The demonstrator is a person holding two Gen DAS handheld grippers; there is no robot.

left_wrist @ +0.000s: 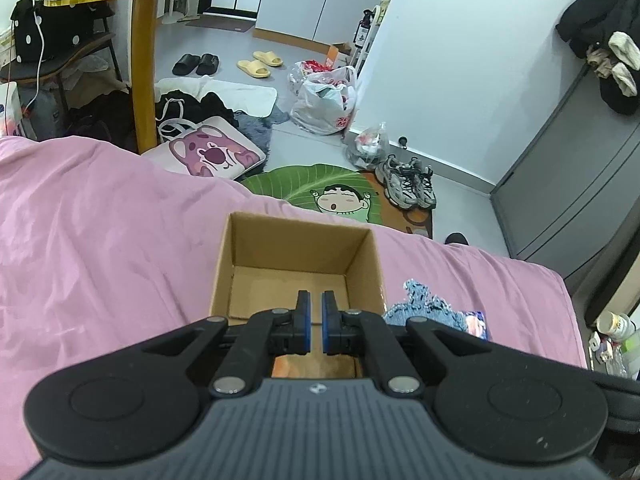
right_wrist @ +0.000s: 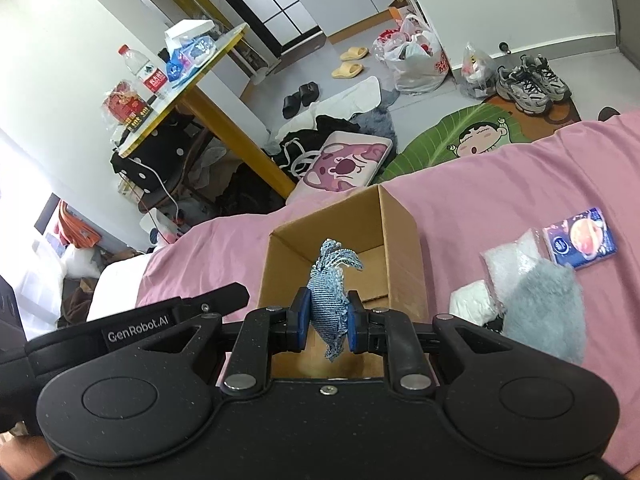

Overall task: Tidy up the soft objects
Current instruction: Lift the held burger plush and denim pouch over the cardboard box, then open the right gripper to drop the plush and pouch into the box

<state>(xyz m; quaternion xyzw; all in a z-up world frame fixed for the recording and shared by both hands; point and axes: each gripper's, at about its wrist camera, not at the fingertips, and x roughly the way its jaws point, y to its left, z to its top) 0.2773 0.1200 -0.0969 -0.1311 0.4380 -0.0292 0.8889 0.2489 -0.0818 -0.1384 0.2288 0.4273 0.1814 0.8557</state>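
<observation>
An open, empty cardboard box [left_wrist: 362, 260] stands on the pink bed sheet [left_wrist: 100, 240]. My left gripper [left_wrist: 315, 300] hovers over the box's near edge, its blue pads almost together with nothing between them. In the right wrist view my right gripper [right_wrist: 328, 296] is shut on a blue fringed denim cloth [right_wrist: 334, 264], which it holds upright in front of the box [right_wrist: 400, 248]. The left wrist view shows a blue fringed cloth [left_wrist: 424, 308] just right of the box. The left gripper's black body [right_wrist: 140, 332] lies to the left of the box.
Right of the box on the bed lie a grey fluffy cloth [right_wrist: 544, 308], a white fluffy piece [right_wrist: 472, 304], a clear bag [right_wrist: 508, 256] and a tissue packet [right_wrist: 580, 240]. Beyond the bed's edge are a cartoon mat [left_wrist: 320, 188], sneakers [left_wrist: 408, 180] and a yellow table [left_wrist: 144, 60].
</observation>
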